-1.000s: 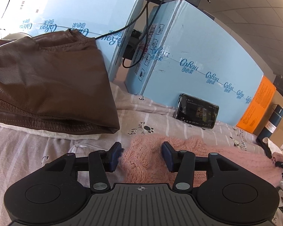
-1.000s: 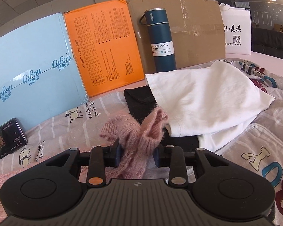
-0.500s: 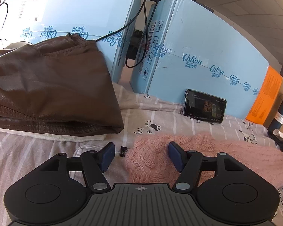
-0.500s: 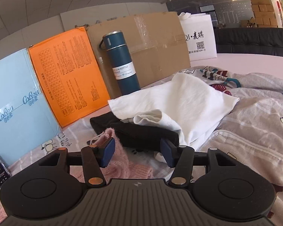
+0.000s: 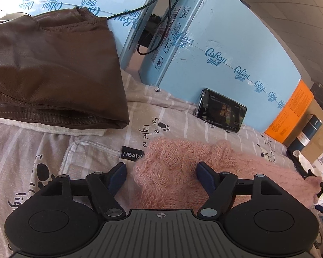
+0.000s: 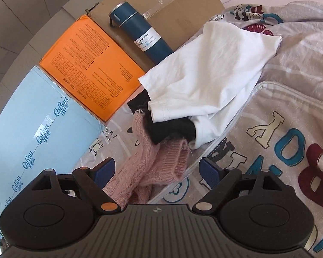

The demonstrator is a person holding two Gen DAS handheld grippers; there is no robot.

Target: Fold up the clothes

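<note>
— So, what of the left gripper (image 5: 161,175)?
— Its jaws have just been opening; pink sweater (image 5: 174,172) lies loose between them.
— And the right gripper (image 6: 156,171)?
— Likewise spread wide, sweater's sleeve (image 6: 152,161) unpinched between.

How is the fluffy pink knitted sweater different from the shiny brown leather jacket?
The fluffy pink knitted sweater looks fuzzy and loosely knit; the shiny brown leather jacket looks smooth and glossy. The sweater lies stretched out low on the bedsheet, while the jacket is folded into a thick stack with a white cloth beneath it. The sweater sits between the open left gripper; the jacket lies off to the side, away from it. Both rest on the same bedsheet.
</note>
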